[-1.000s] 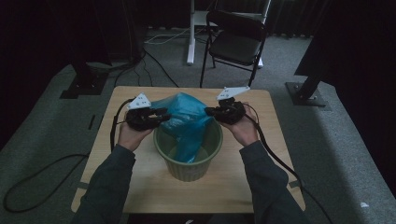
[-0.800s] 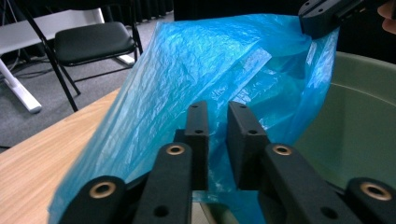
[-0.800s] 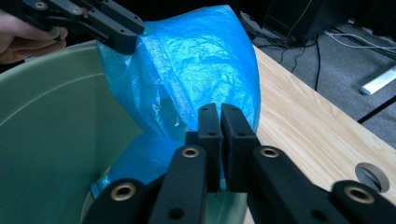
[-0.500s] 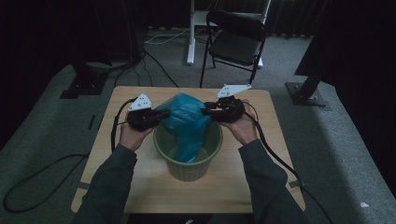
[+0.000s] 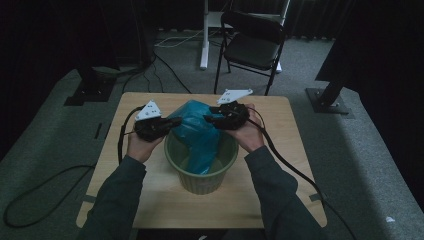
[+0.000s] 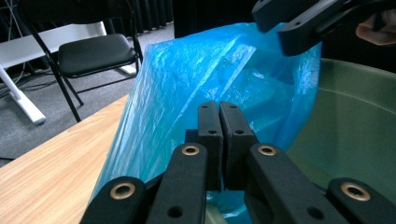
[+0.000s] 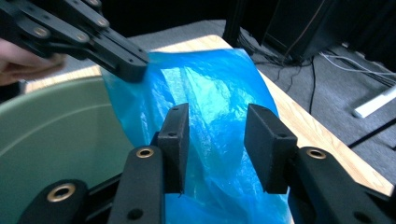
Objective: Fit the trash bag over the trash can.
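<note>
Hanging partly inside a green plastic bin (image 5: 200, 172), a blue plastic bag (image 5: 197, 132) is held up between two hand-held grippers above a wooden desk (image 5: 280, 150). In the high view the bin is seen standing near the middle of the desk, with the bag's lower part draped into it and its upper part raised over the far rim. The left gripper (image 6: 219, 135) is placed at the bag's left edge; its jaws are shown pressed together in the left gripper view, closed on a fold of the blue film. The right gripper (image 7: 215, 140) is placed at the bag's right edge; its jaws have just been opening and are seen standing about half apart, with the blue film lying between them but not pressed by the pads. In the right gripper view the left gripper's black jaws are seen clamped on the bag's far corner. A black folding chair (image 5: 252, 47) is seen on the grey carpet (image 5: 370, 150) beyond the desk
</note>
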`<state>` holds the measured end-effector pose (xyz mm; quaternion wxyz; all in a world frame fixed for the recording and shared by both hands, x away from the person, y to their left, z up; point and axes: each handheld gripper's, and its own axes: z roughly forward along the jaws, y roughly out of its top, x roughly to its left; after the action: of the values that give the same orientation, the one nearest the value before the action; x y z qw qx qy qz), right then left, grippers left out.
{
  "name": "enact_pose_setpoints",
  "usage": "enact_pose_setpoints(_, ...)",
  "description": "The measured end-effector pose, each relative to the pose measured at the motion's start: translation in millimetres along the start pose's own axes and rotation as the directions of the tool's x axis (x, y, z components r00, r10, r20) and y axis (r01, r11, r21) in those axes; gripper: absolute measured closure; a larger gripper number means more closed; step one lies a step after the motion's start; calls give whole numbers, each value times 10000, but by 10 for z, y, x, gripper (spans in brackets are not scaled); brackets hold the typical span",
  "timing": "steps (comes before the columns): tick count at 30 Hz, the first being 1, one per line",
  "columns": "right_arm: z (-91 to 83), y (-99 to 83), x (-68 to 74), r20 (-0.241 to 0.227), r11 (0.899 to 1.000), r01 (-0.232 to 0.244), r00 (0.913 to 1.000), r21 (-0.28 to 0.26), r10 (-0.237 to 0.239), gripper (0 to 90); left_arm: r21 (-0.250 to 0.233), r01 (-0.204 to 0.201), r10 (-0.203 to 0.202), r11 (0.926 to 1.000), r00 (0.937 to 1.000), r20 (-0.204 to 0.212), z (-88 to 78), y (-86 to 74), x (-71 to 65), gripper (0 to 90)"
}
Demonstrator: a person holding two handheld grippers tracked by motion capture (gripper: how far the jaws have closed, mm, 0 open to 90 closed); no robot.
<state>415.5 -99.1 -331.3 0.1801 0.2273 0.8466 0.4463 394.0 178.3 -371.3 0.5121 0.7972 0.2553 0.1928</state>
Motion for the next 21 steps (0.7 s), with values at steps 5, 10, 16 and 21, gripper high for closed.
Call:
enact_pose_setpoints(5, 25, -31, -59, 219, 9991, -323, 9993, 285, 316, 887, -26, 28, -28, 10000, 10000, -45, -18, -26, 11, 880)
enact_pose_setpoints(10, -30, -71, -134, 557, 9970, -701, 9961, 328, 682, 900, -101, 87, -88, 9999, 9999, -98, -46, -45, 22, 870)
enact_pose_setpoints(16, -104, -37, -124, 94, 9977, -664, 9977, -125, 665, 787, -159, 90, -91, 9998, 9999, -83, -53, -52, 16, 866)
enact_pose_setpoints(21, -62, -3, -62, -186, 9988, -302, 9994, -377, 295, 618, -131, -6, 5, 9999, 10000, -33, -34, -41, -8, 867)
